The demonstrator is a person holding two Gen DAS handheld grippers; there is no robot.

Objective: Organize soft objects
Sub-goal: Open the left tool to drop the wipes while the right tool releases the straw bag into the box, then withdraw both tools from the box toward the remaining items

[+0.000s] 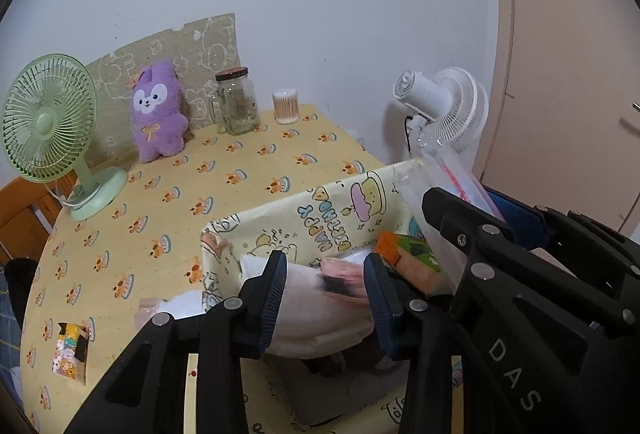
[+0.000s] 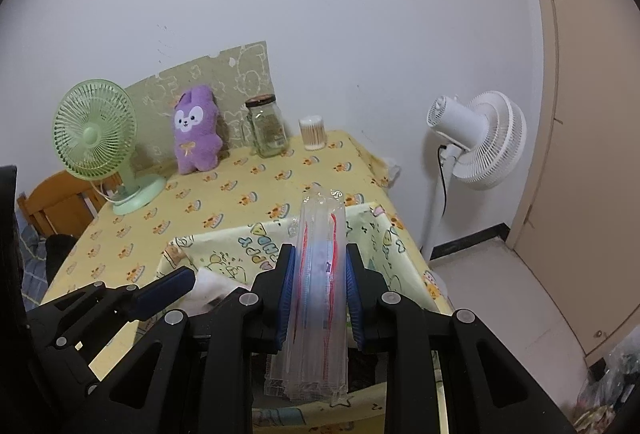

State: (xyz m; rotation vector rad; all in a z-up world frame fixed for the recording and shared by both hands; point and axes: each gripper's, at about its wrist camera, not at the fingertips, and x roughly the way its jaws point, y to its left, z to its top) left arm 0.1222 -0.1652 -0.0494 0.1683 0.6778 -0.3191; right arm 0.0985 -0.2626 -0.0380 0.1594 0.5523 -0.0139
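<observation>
A yellow cartoon-print fabric box (image 1: 320, 210) stands at the near edge of the table; it also shows in the right wrist view (image 2: 224, 246). My left gripper (image 1: 326, 282) is over the box, its jaws closed on a white soft pack (image 1: 320, 322) with a pink item (image 1: 344, 272) on it. An orange and green pack (image 1: 408, 250) lies in the box. My right gripper (image 2: 320, 274) is shut on a clear plastic pack with red and blue print (image 2: 320, 274), held upright over the box. That pack also shows in the left wrist view (image 1: 452, 186).
A purple plush rabbit (image 1: 158, 114), a green desk fan (image 1: 52, 126), a glass jar (image 1: 236, 102) and a tub of cotton swabs (image 1: 285, 107) stand at the back of the table. A white floor fan (image 2: 476, 142) is to the right. A small printed pack (image 1: 70, 350) lies at the near left.
</observation>
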